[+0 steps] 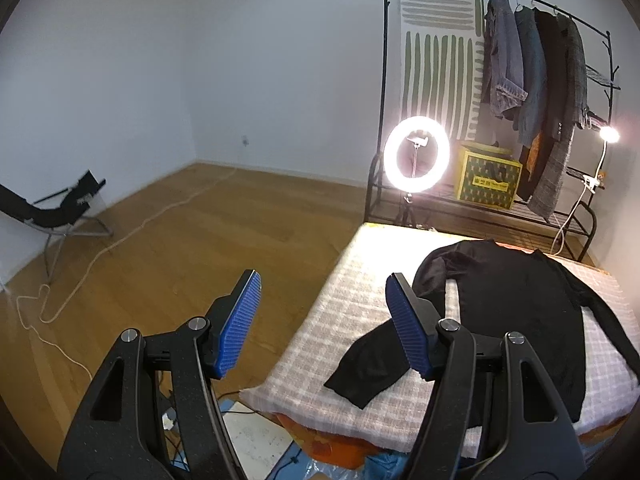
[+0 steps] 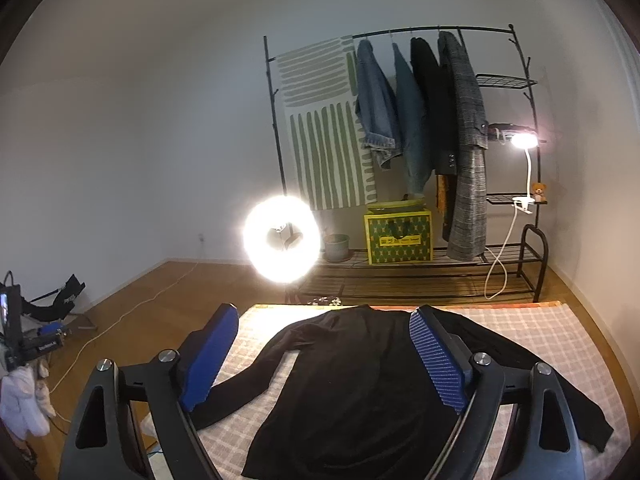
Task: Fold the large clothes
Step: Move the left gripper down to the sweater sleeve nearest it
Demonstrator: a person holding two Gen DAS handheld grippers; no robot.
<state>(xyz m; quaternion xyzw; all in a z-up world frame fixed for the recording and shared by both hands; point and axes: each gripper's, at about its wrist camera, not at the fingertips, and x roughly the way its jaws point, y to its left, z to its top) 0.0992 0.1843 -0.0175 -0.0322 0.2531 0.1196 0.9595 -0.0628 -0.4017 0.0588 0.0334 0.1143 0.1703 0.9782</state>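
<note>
Left wrist view: the left gripper [image 1: 322, 320] stands with its jaws apart and nothing between its blue pads [image 1: 240, 320]; it hangs above the near left corner of the table [image 1: 320, 340], over the wooden floor [image 1: 200, 220] and the table's edge. The table wears a pale checked cloth. On it lies the black sweater [image 1: 520, 320], spread flat toward the table's right half. One sleeve [image 1: 372, 364] runs out toward the table's near left side and ends close to the edge; the other sleeve trails along the right side. Beyond the far end of the table a lit ring light [image 1: 416, 160] stands on a tripod, and behind that a black clothes rack [image 1: 552, 120] carries hanging jackets, a striped cloth and a yellow box [image 1: 488, 178] on its bottom shelf. Far left of the table, against the wall, sits a black folding chair [image 1: 60, 208], with a pale cable snaking over the floor.

Right wrist view: the right gripper [image 2: 324, 356] is also spread wide and empty, hovering above the near middle of the table [image 2: 560, 340]. The sweater [image 2: 360, 392] lies below and between the fingers, untouched, its collar toward the far end of the table and both sleeves angled outward. The ring light [image 2: 282, 238] glares beyond the far left of the table, the clothes rack [image 2: 400, 140] behind it, with a small clip lamp [image 2: 524, 142] lit on the rack's right side.
</note>
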